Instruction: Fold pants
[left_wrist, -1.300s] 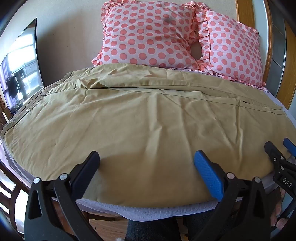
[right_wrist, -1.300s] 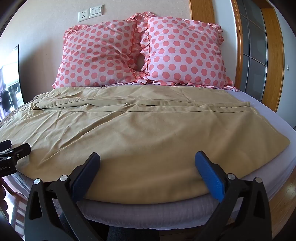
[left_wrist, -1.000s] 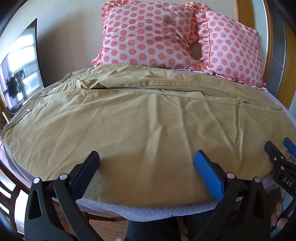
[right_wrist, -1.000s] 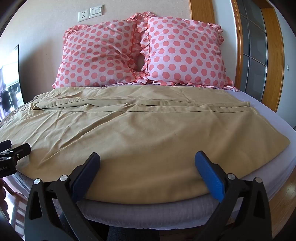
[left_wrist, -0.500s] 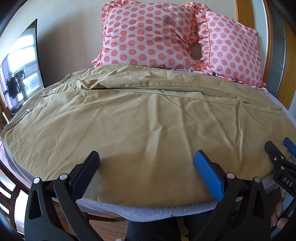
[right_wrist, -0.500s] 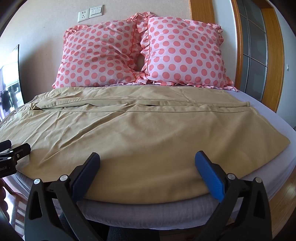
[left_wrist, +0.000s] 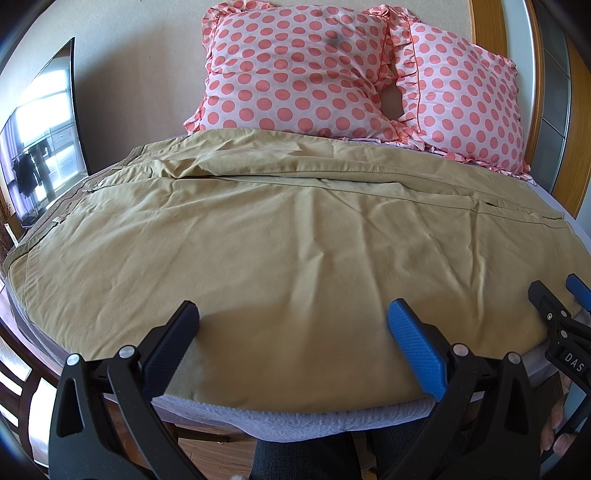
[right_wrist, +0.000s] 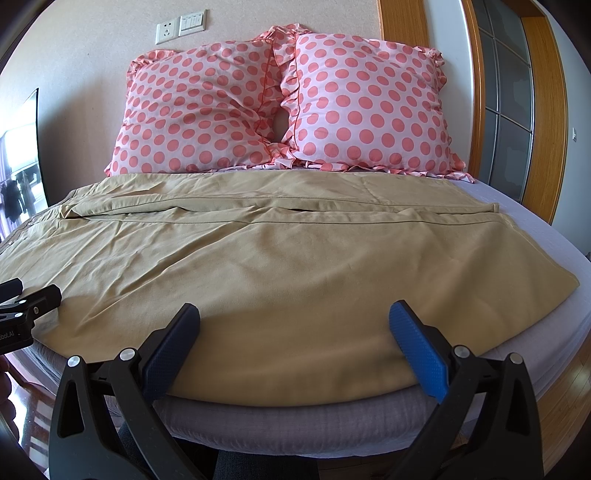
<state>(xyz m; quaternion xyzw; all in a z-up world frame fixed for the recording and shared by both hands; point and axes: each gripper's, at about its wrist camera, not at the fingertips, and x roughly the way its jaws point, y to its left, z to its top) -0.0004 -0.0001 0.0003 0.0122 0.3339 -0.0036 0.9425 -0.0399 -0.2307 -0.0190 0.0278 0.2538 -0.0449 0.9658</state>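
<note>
Tan pants (left_wrist: 288, 240) lie spread flat across the bed, waistband at the left and leg hems at the right; they also fill the right wrist view (right_wrist: 280, 258). My left gripper (left_wrist: 291, 317) is open and empty, hovering over the pants' near edge. My right gripper (right_wrist: 293, 317) is open and empty, over the near edge further right. The right gripper shows at the right edge of the left wrist view (left_wrist: 557, 295), and the left gripper shows at the left edge of the right wrist view (right_wrist: 22, 295).
Two pink polka-dot pillows (right_wrist: 280, 107) lean on the wall at the bed's head. The grey mattress edge (right_wrist: 295, 424) runs just below the grippers. A dark screen (left_wrist: 40, 136) stands at the left, a wooden door frame (right_wrist: 546, 122) at the right.
</note>
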